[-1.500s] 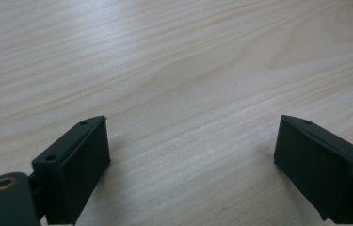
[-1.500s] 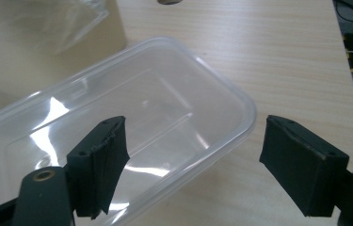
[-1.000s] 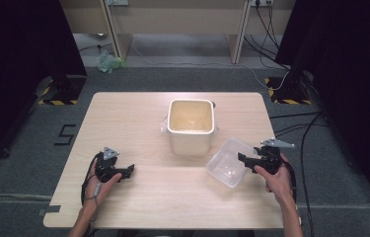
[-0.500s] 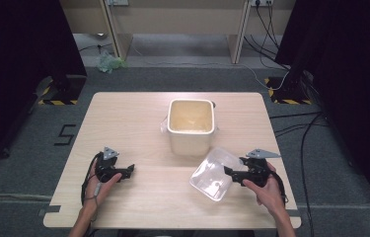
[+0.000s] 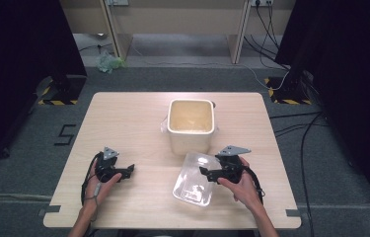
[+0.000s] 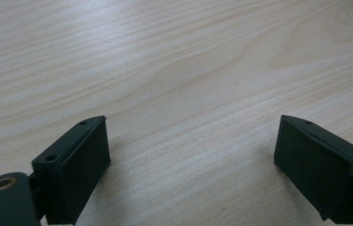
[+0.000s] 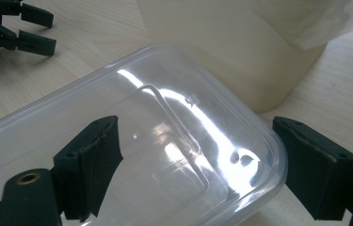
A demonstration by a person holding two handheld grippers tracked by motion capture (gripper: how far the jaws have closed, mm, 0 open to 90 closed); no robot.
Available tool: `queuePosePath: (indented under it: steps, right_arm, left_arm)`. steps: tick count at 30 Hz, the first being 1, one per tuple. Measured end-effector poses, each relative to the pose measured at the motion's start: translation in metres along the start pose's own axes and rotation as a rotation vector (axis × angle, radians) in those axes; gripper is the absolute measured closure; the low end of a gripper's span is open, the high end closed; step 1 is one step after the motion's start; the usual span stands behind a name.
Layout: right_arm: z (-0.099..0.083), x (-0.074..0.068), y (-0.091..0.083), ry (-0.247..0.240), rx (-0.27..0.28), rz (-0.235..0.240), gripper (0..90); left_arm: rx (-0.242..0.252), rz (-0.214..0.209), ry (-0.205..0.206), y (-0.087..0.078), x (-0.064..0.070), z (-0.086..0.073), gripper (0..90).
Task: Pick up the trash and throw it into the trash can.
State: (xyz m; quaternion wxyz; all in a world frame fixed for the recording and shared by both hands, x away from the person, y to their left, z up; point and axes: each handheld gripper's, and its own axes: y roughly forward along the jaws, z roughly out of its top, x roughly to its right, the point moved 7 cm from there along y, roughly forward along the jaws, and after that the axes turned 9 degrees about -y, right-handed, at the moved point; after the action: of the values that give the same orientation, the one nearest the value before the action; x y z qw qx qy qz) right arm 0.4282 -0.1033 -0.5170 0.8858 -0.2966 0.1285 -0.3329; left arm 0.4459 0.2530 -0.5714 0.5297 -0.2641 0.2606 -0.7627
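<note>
the clear plastic container (image 5: 193, 183) lies on the wooden table (image 5: 138, 118) at my right gripper (image 5: 209, 172), just in front of the cream bin (image 5: 191, 124). in the right gripper view my jaws stand apart, one inside the container (image 7: 155, 141) and one outside its rim, not closed on the wall. my right hand (image 5: 241, 181) holds that gripper near the table's front edge. my left gripper (image 5: 126, 171) rests on bare wood in my left hand (image 5: 104, 180), jaws wide apart with nothing between them, well apart from the container.
</note>
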Motion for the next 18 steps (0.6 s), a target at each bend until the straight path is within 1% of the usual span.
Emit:
queuePosePath:
  steps: [1,2,3,4,5,6,7,8,9,10,11,12,14,15,16,17,18]
  right_arm:
    - [0.001,0.001,-0.004,-0.010,-0.006,-0.017,21.6]
    - [0.001,0.001,-0.004,-0.010,-0.006,-0.017,21.6]
    - [0.001,0.002,-0.008,-0.016,-0.009,-0.025,21.3]
    - [0.001,0.004,-0.016,-0.011,0.004,-0.024,20.7]
    - [0.001,0.008,-0.029,0.016,0.034,-0.030,21.3]
    - [0.001,0.008,-0.029,0.016,0.034,-0.030,21.3]
    - [-0.001,0.011,-0.036,0.022,0.038,-0.046,21.5]
    - [-0.010,0.013,-0.050,0.028,0.012,-0.088,21.6]
    - [-0.014,0.012,-0.052,0.026,0.004,-0.093,21.9]
    - [-0.014,0.012,-0.052,0.026,0.004,-0.093,21.9]
    - [-0.023,0.007,-0.056,0.021,-0.016,-0.088,22.9]
    - [-0.027,0.004,-0.057,0.018,-0.024,-0.085,23.1]
    - [-0.032,-0.001,-0.055,0.003,-0.029,-0.076,23.2]
    - [-0.032,-0.001,-0.055,0.003,-0.029,-0.076,23.2]
    - [-0.034,-0.004,-0.050,-0.004,-0.038,-0.067,23.2]
    - [-0.034,-0.004,-0.050,-0.004,-0.038,-0.067,23.2]
    - [-0.033,-0.006,-0.045,0.003,-0.037,-0.066,23.7]
  left_arm:
    - [0.000,0.000,0.000,0.000,0.000,0.000,10.0]
    - [0.000,0.000,0.000,0.000,0.000,0.000,10.0]
    - [0.000,0.000,0.000,0.000,0.000,0.000,10.0]
    - [0.000,0.000,0.000,0.000,0.000,0.000,10.0]
    - [0.000,0.000,0.000,0.000,0.000,0.000,10.0]
    - [0.000,0.000,0.000,0.000,0.000,0.000,10.0]
    - [0.000,0.000,0.000,0.000,0.000,0.000,10.0]
    - [0.000,0.000,0.000,0.000,0.000,0.000,10.0]
    - [0.000,0.000,0.000,0.000,0.000,0.000,10.0]
    - [0.000,0.000,0.000,0.000,0.000,0.000,10.0]
    - [0.000,0.001,-0.001,0.000,0.000,0.000,10.1]
    - [0.002,0.006,-0.008,0.000,0.002,-0.001,10.2]
    - [0.000,0.002,-0.004,0.000,0.004,-0.001,10.4]
    - [0.000,-0.002,0.001,0.000,0.007,-0.001,10.4]
    - [-0.001,-0.012,0.009,0.000,0.014,-0.002,10.5]
    - [-0.001,-0.012,0.009,0.000,0.014,-0.002,10.6]
    - [-0.002,-0.030,0.025,0.001,0.024,-0.003,10.8]
